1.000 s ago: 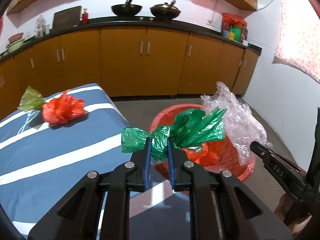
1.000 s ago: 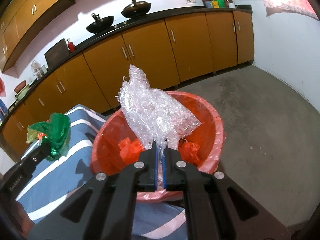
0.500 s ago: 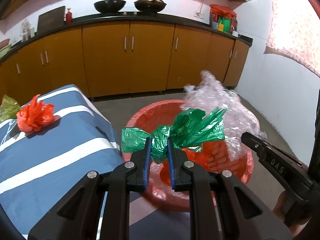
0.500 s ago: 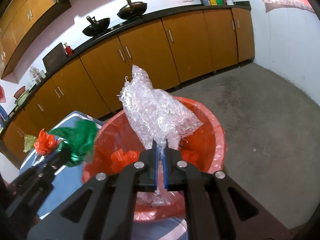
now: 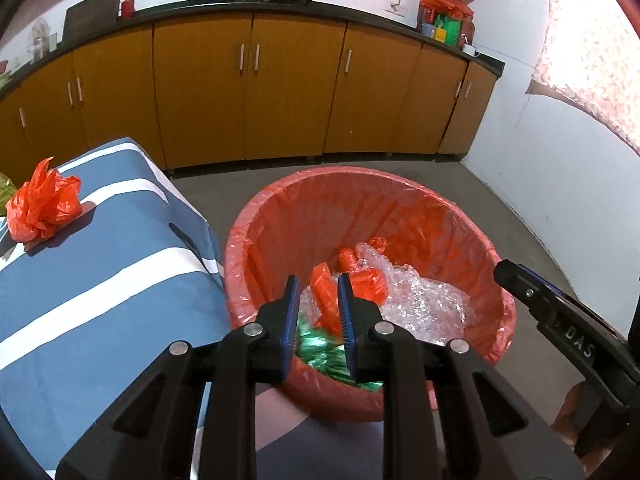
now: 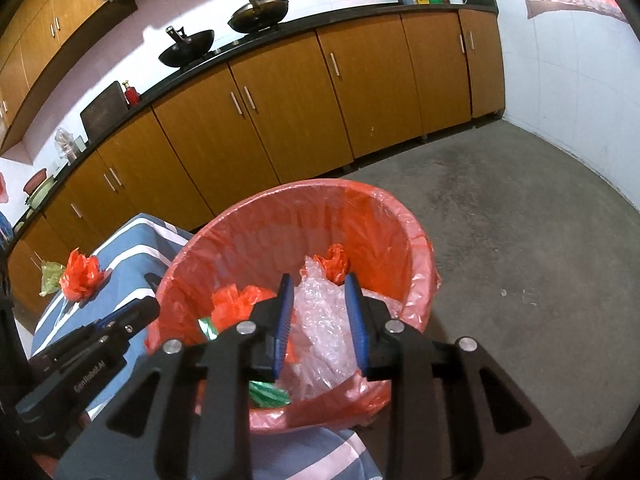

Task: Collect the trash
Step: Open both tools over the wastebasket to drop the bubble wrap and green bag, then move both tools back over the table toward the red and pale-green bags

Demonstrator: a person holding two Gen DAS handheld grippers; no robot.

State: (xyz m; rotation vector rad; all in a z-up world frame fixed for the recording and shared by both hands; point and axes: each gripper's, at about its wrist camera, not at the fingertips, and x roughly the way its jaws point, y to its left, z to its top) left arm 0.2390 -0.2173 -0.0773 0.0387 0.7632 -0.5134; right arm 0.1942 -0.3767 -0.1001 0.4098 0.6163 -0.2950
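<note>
- Your left gripper (image 5: 318, 286) hangs over the near rim of the red-lined bin (image 5: 472, 222); its jaws have just been opening and stand parted, with nothing pinched between the pads.
- The green wrapper (image 5: 320, 350) lies loose inside the bin, low against the near wall, seen below and behind your left fingers.
- Your right gripper (image 6: 320, 284) also sits over the bin; its jaws have just been opening and now stand apart, released.
- The clear bubble wrap (image 6: 324, 320) rests in the bin on the other scraps. It shows in the gap between your right pads, but they do not press on it.
- Crumpled red bag pieces (image 5: 356, 276) lie in the bin beside the bubble wrap.
- One crumpled red bag (image 5: 42, 208) sits on the blue striped cloth (image 5: 108, 280), well apart from the bin, with a yellow-green scrap (image 6: 50, 276) touching it on the far side.
</note>
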